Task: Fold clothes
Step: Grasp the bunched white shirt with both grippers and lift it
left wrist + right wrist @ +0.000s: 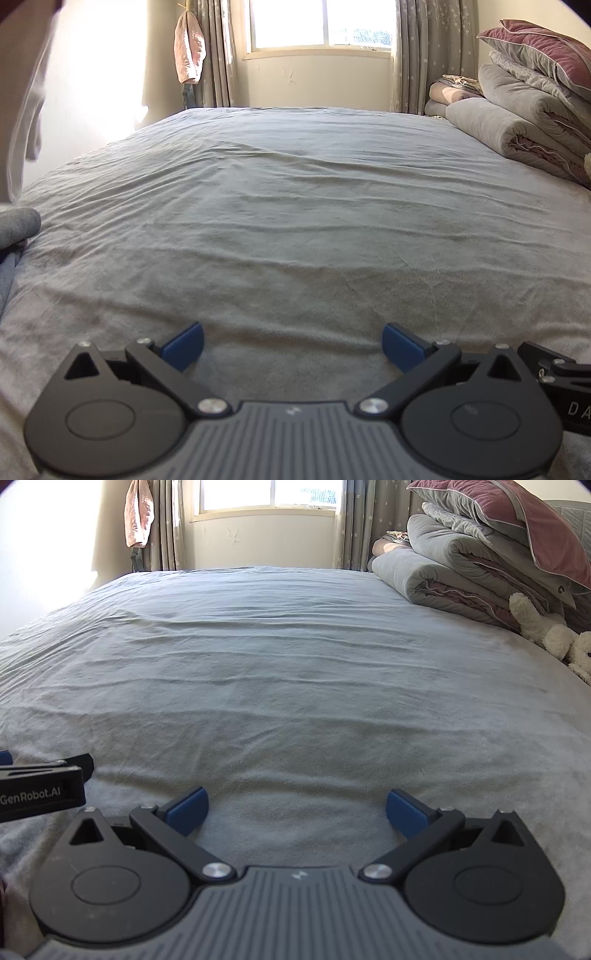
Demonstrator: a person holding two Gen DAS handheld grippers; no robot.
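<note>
— Both tongs are spread wide, holding nothing: the left gripper (292, 345) and the right gripper (295, 810) hang low over the grey bedsheet (295, 206), blue pads far apart.

— Where are the clothes?

— Only the left wrist view shows them: a grey garment (16, 225) bunched at the left edge of the bed, with a pale, blurred cloth (26, 110) hanging above it. What that cloth hangs from I cannot tell.

— And the right wrist view?

— It shows a white plush toy (546, 631) against the rolled quilts (461, 572), which the left view barely catches. Part of the left gripper's body pokes in at its left edge. Both views share the window (321, 26) and the pink cloth (189, 50) hung by the curtain.
</note>
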